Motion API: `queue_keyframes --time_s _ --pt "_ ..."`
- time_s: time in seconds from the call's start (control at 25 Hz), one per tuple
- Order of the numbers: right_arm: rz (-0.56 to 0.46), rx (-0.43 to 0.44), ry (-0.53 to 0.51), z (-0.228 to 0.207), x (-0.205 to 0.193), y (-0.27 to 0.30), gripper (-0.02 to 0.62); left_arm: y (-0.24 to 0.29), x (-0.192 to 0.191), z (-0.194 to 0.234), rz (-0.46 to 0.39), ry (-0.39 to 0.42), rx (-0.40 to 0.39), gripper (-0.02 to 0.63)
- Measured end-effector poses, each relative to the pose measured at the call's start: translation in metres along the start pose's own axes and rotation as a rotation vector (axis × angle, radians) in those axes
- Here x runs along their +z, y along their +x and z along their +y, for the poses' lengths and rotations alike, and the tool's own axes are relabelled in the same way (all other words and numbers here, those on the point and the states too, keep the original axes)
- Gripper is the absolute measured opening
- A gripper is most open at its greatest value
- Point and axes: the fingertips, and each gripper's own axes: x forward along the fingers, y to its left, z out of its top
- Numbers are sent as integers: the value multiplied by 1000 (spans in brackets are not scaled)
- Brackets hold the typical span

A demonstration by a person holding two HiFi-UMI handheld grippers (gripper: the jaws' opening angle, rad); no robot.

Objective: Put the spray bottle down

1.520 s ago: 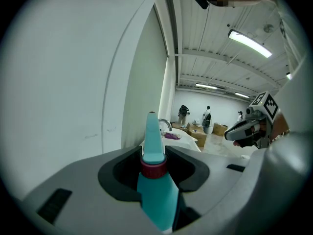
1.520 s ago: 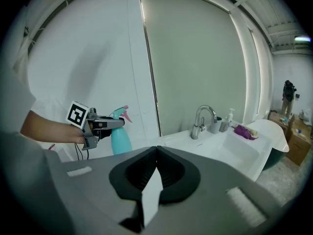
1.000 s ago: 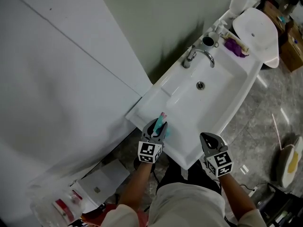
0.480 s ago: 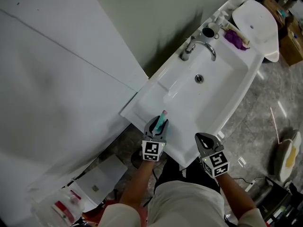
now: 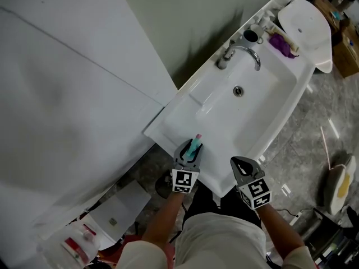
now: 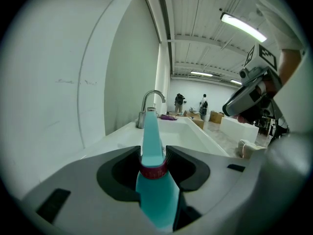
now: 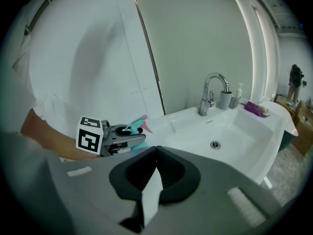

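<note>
At the washbasin: my left gripper is clamped round the neck of the teal spray bottle, just under its red collar, with the nozzle pointing toward the faucet. Its jaws have just been easing open a little, yet the bottle is plainly between them and the pads sit against the neck. I judge the neck hold to be deliberate: it keeps the bottle upright and leaves the base free to meet a flat surface.

The bottle hangs over the near left corner of the sink, on the flat ledge side, well away from the bowl's drain (a sensible landing spot, level and bare). Whether its base already touches the ledge I cannot tell; the gripper body hides it in every view.

My right gripper waits just off the sink's front edge, beside the left one but apart from it, jaws together on a white strip I cannot identify.
</note>
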Motion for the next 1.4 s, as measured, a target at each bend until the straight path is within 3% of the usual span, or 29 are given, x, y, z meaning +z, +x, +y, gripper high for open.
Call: queue_keyframes --time_s 0.84,1.2,1.4 --pt "-41 -56 -12 20 10 -20 11 -25 -2 -9 47 57 -76 296" --pt "-128 -131 -24 28 30 -62 11 -80 45 -14 -21 84 -95 299" --pt "-184 -179 -13 25 37 -99 11 -119 78 -16 -45 57 -58 298"
